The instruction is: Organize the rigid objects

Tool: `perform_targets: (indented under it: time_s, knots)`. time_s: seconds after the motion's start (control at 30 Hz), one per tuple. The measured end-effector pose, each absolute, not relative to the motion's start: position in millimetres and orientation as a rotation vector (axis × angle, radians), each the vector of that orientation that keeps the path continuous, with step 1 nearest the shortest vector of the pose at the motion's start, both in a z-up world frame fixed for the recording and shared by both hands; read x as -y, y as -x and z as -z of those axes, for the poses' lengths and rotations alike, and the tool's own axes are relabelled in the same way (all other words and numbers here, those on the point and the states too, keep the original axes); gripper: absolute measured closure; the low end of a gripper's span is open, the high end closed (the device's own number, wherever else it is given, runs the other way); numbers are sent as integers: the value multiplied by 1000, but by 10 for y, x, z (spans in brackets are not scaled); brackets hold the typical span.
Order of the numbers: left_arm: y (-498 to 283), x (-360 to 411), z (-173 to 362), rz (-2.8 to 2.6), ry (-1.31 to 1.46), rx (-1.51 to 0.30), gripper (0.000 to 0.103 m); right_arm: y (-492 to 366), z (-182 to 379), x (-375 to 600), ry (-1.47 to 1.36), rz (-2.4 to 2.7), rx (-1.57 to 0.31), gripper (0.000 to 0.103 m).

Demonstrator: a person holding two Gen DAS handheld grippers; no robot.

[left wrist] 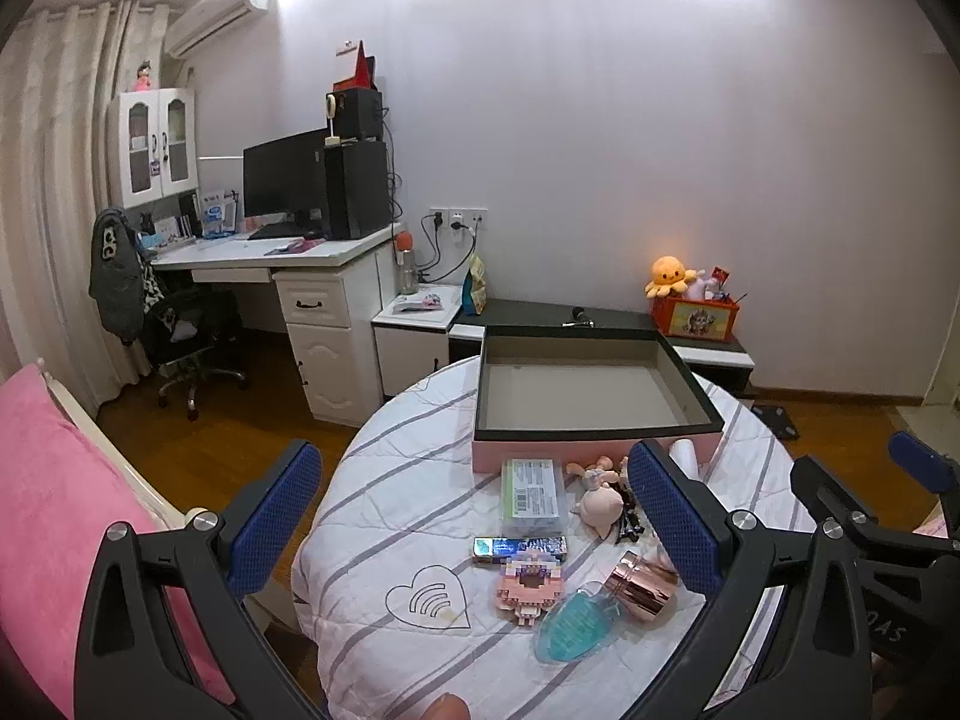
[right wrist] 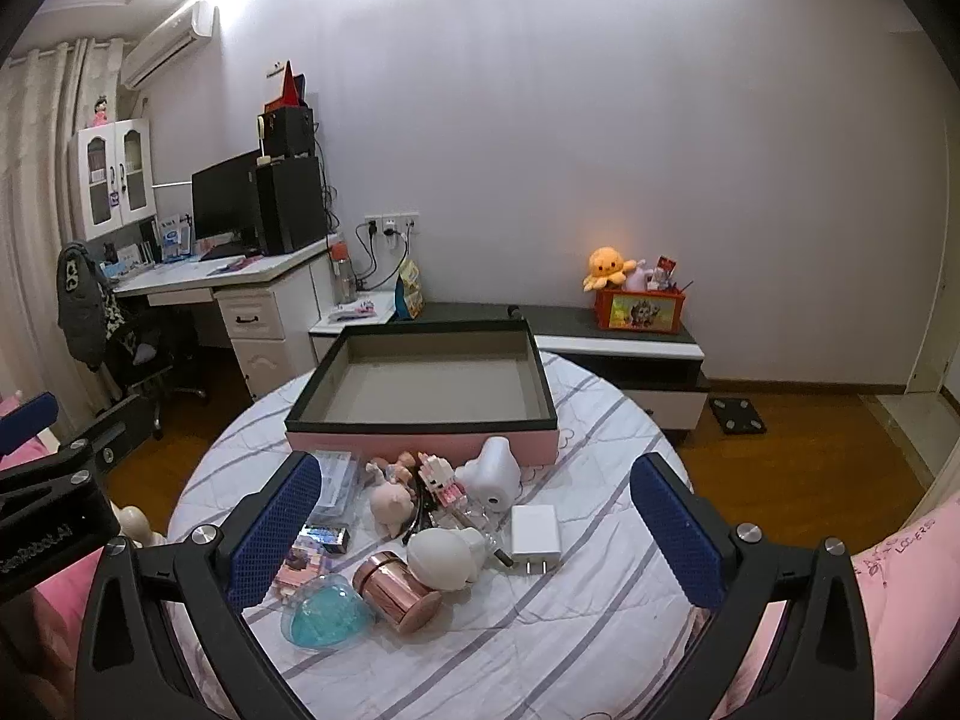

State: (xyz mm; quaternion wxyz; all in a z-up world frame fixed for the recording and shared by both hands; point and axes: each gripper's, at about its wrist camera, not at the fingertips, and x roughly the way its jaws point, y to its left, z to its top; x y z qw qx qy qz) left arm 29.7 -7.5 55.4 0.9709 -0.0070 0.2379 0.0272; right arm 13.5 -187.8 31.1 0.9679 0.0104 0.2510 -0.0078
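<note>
Nothing is sorted yet: your left gripper (left wrist: 474,516) and right gripper (right wrist: 474,516) both hover with jaws spread wide and empty. Beyond them the tray (right wrist: 420,423) holds nothing; the clutter (right wrist: 420,528) lies between your jaws on the table (right wrist: 600,630).

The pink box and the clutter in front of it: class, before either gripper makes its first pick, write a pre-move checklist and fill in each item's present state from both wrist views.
1. Pink box open, nothing visible inside: ok.
2. Left gripper open, holding nothing: ok.
3. Right gripper open, holding nothing: ok.
4. Rose-gold jar free to grasp: not ok, it lies on its side, apparently touching the white bulb-shaped object.
5. White charger clear of neighbours: ok.
6. Whether the objects are rigid: cannot tell.
</note>
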Motion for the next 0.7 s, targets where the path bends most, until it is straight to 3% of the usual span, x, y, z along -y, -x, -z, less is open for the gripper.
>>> perform_targets:
  time_s: [0.33, 0.7]
  knots:
    - [-163, 93, -613, -7, 13, -445, 0, 62, -474, 1886, -15, 70, -456, 0]
    - [-280, 45, -381, 3, 19, -491, 0, -38, -274, 1990, -11, 90, -507, 0]
